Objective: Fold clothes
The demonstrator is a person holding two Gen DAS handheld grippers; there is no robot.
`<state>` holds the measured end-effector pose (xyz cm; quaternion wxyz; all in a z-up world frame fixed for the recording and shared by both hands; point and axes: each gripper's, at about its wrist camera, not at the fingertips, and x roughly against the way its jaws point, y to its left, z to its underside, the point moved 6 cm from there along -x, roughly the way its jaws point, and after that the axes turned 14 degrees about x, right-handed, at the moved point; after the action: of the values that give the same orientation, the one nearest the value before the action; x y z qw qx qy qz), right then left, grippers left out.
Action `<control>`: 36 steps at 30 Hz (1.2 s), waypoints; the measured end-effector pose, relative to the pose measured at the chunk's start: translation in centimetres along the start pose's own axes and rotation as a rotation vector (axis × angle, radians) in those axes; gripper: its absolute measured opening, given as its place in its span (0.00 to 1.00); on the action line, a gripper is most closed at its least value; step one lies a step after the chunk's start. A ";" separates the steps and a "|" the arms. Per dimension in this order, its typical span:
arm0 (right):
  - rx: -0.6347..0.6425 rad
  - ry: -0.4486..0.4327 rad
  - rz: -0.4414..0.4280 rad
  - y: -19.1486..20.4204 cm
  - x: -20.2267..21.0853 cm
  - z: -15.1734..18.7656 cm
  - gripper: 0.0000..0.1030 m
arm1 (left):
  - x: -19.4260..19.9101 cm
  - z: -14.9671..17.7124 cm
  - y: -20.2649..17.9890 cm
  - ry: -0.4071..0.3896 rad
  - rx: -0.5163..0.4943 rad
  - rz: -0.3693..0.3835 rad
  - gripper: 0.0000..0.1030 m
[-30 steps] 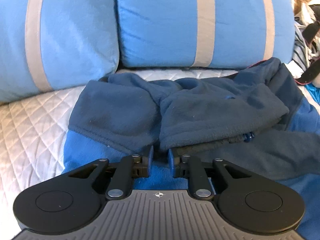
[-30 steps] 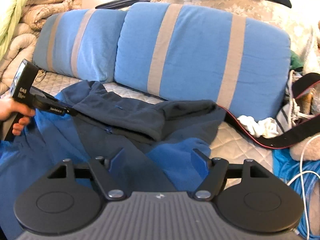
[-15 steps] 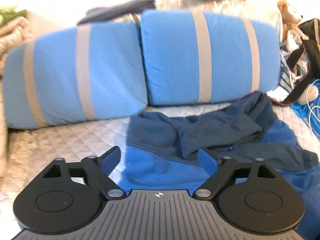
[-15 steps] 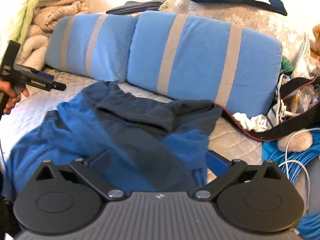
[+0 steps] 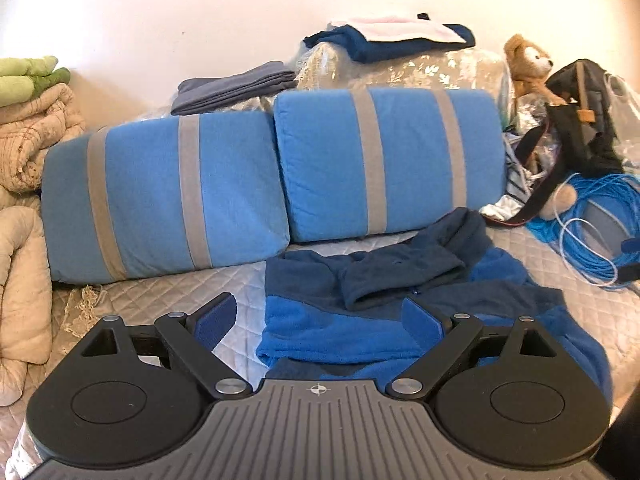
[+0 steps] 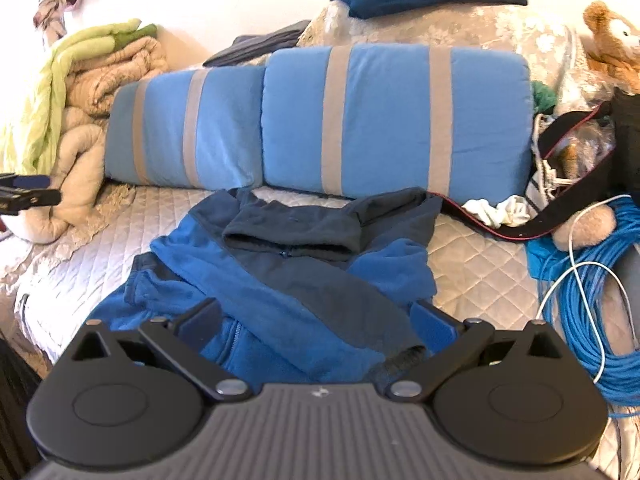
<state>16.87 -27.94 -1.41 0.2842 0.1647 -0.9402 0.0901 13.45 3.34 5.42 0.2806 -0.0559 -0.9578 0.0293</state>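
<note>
both the left gripper point(image 5: 320, 316) and right gripper point(image 6: 316, 320) hang spread and empty above the bed, seemingly sizing up the next fold. beneath them the blue fleece jacket point(image 6: 288, 272) lies half-folded on the quilted bedspread point(image 6: 472, 280), striped pillows point(image 6: 392, 120) behind

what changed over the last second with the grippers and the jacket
The left hand-held gripper let go of the jacket: shut on its fleece edge a second ago, it now stands open and pulled back and up. The right hand-held gripper also drew back, open throughout. The jacket stays on the bed, sleeve folded across.
</note>
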 end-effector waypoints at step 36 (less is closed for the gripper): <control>-0.165 -0.120 -0.079 1.3 3.9 4.4 1.00 | 1.1 26.5 9.1 0.309 0.290 -0.078 0.85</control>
<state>11.11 -28.86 -2.89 0.2433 0.1827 -0.9526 -0.0089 -0.93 11.87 -17.08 0.4300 0.0185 -0.8907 0.1467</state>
